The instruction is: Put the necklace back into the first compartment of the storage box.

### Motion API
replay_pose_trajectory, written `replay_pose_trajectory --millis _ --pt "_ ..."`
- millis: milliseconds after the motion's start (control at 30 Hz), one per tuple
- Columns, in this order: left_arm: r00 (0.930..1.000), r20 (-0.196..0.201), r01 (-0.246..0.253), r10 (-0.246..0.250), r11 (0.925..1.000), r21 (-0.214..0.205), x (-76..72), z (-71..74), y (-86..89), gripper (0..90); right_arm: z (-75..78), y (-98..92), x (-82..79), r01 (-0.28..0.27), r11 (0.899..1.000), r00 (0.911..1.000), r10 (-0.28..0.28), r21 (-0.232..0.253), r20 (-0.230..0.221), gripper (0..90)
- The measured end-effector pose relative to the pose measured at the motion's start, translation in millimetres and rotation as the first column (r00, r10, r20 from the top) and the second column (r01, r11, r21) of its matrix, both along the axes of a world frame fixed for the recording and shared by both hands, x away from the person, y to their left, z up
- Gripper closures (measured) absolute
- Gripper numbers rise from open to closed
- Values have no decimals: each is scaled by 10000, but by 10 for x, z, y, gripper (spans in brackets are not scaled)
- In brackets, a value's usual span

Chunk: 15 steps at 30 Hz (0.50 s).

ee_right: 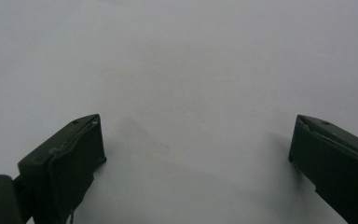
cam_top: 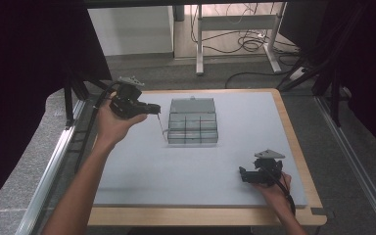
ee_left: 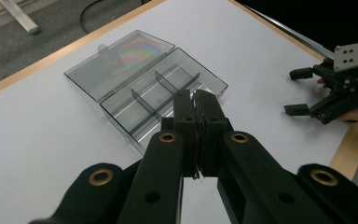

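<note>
Left gripper (ee_left: pixel 196 100): your jaws are pressed together with nothing between them, held above the bench (cam_top: pixel 127 166).
Box (cam_top: pixel 193 122): clear, divided into compartments, just ahead of and below your left jaws; its near edge sits under their tips.
Lid (ee_left: pixel 119 63): swung fully open, lying flat beyond the box from your left jaws.
Right gripper (cam_top: pixel 245 175): your jaws are spread wide, low over bare bench, well apart from the box.
Between right jaws: only bench surface.
</note>
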<state>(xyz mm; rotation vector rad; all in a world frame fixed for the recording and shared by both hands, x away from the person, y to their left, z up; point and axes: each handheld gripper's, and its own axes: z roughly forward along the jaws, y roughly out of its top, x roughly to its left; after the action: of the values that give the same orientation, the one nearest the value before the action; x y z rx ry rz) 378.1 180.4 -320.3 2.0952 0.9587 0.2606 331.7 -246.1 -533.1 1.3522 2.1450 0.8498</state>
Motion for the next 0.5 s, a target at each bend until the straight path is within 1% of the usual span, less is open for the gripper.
replay_pose_trajectory --millis 333,367,500 --pt "9999 139 20 -21 10000 83 148 122 -111 891 4 -2 2 -23 10000 10000 23 -2 -43 27" --pt "9999 153 16 -17 10000 28 162 128 -122 891 4 -2 2 -26 10000 10000 26 -1 -40 27" --pt "9999 148 -15 15 10000 18 216 138 -155 891 4 -2 2 -24 10000 10000 24 2 -43 27"
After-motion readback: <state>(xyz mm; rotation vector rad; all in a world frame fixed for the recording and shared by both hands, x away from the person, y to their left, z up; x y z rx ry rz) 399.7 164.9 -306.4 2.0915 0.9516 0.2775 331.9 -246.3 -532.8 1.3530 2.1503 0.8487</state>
